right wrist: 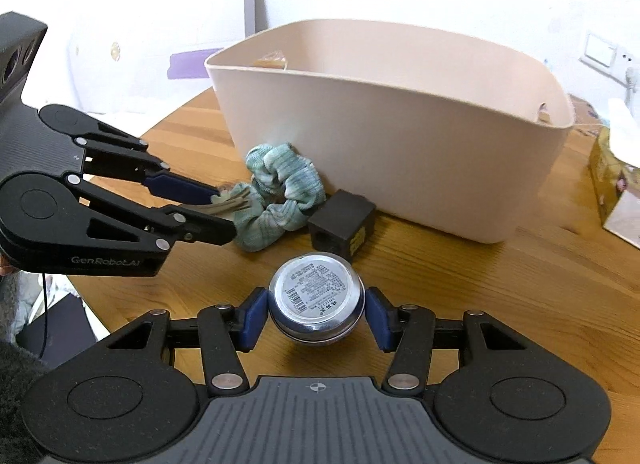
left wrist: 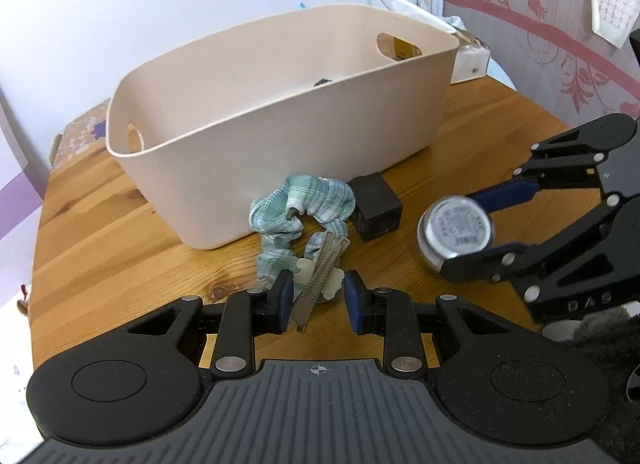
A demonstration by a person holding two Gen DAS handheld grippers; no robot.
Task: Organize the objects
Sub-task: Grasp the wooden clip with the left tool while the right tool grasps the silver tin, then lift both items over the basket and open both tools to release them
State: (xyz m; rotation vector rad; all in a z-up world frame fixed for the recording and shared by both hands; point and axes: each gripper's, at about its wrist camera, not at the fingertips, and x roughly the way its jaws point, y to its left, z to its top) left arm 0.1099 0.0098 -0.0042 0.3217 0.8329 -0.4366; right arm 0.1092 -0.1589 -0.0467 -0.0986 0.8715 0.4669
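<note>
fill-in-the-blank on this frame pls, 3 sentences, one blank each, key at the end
1. The right gripper has its fingers on either side of a round silver ____, label side up.
2. The left gripper reaches for a small utility knife lying on a green ____.
3. The black cube sits on the wooden table in front of the beige ____.

Missing words: tin; scrunchie; basket

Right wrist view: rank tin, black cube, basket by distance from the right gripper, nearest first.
1. Tin: between the right gripper fingers.
2. Black cube: on the table just beyond the tin.
3. Basket: behind the cube, farthest.
</note>
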